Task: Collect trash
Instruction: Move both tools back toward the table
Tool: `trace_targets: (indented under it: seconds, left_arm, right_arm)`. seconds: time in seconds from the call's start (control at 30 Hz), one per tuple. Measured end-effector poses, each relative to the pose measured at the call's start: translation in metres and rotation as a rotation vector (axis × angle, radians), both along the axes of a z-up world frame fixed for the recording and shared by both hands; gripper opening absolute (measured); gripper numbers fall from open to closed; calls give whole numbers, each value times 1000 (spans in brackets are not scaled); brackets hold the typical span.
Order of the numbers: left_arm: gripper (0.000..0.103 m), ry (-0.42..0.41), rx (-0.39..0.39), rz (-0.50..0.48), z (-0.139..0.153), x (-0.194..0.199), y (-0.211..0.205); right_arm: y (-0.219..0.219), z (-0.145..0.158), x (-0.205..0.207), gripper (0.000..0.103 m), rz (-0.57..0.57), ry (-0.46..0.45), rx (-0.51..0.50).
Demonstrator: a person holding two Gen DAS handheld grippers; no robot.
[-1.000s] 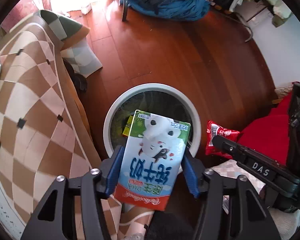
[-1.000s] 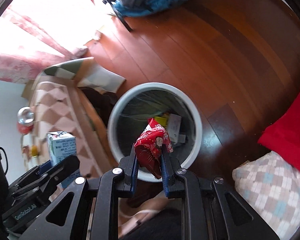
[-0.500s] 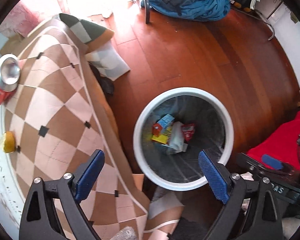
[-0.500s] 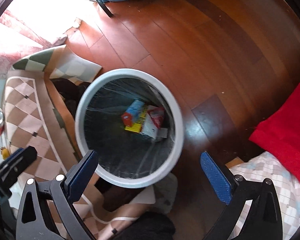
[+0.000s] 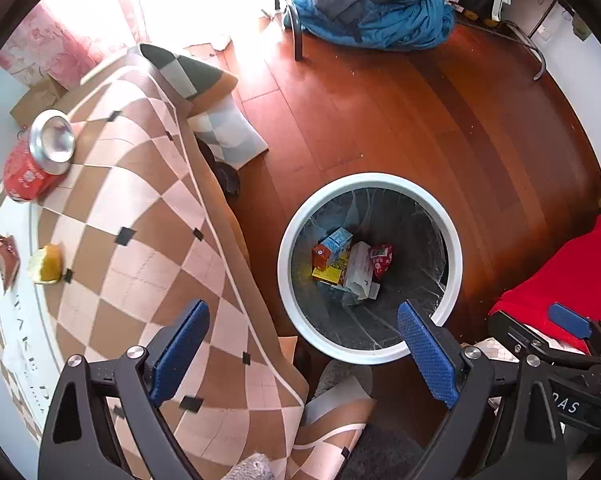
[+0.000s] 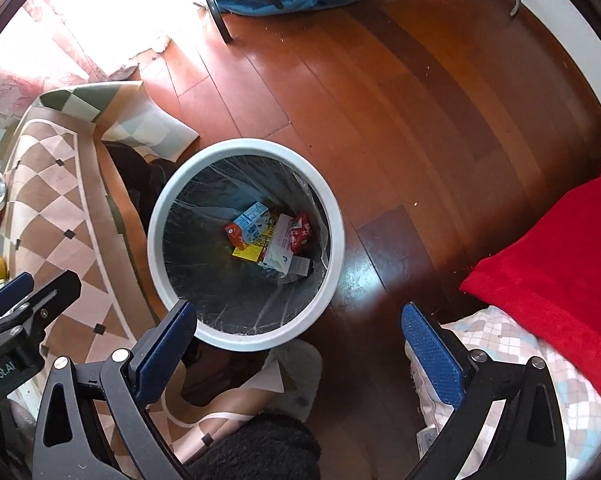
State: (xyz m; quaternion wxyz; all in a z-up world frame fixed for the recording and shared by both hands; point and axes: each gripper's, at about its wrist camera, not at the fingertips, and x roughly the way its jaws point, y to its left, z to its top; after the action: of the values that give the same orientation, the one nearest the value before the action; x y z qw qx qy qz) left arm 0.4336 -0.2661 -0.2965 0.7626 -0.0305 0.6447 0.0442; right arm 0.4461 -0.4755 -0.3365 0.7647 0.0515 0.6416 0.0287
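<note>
A white round bin (image 5: 454, 248) (image 6: 156, 248) stands on the wooden floor beside the table. Inside lie a blue milk carton (image 5: 332, 246) (image 6: 248, 226), a red snack wrapper (image 5: 382, 258) (image 6: 300, 234) and other packaging. My left gripper (image 5: 304, 350) is open and empty above the bin's near left rim. My right gripper (image 6: 298, 344) is open and empty above the bin's near right rim. On the checked tablecloth (image 5: 140, 208) lie a tipped red can (image 5: 38, 160), a yellow fruit scrap (image 5: 46, 264) and a brown wrapper (image 5: 6, 262).
A red blanket (image 6: 548, 248) and a checked cushion (image 6: 512, 364) lie to the right. A blue bundle of clothes (image 5: 368, 16) and a chair leg (image 5: 296, 36) stand at the far side of the floor. The tablecloth hangs down next to the bin.
Both grippers have opened: the milk carton dropped from the left and the red wrapper from the right into the bin. Both grippers have since risen and pulled back.
</note>
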Motion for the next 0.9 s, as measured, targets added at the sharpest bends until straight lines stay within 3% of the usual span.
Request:
trace_targets:
  seconds: [0.2,0.53,0.73,0.9]
  left_arm:
    - [96,-47,7,-1,29,-14,1]
    - [96,-158,0,57,93,-55,27]
    - [96,-238,20,213,129,-86,97]
    - [96,-254,70,371,135,-117,191]
  right_arm:
    - [3,30,-17,103,8,-39,9]
    - [13,107,-56,103,13,-151,93]
    - [73,168,-68,103,155,-219,163]
    - [160,185,-62,103,297,-211,219]
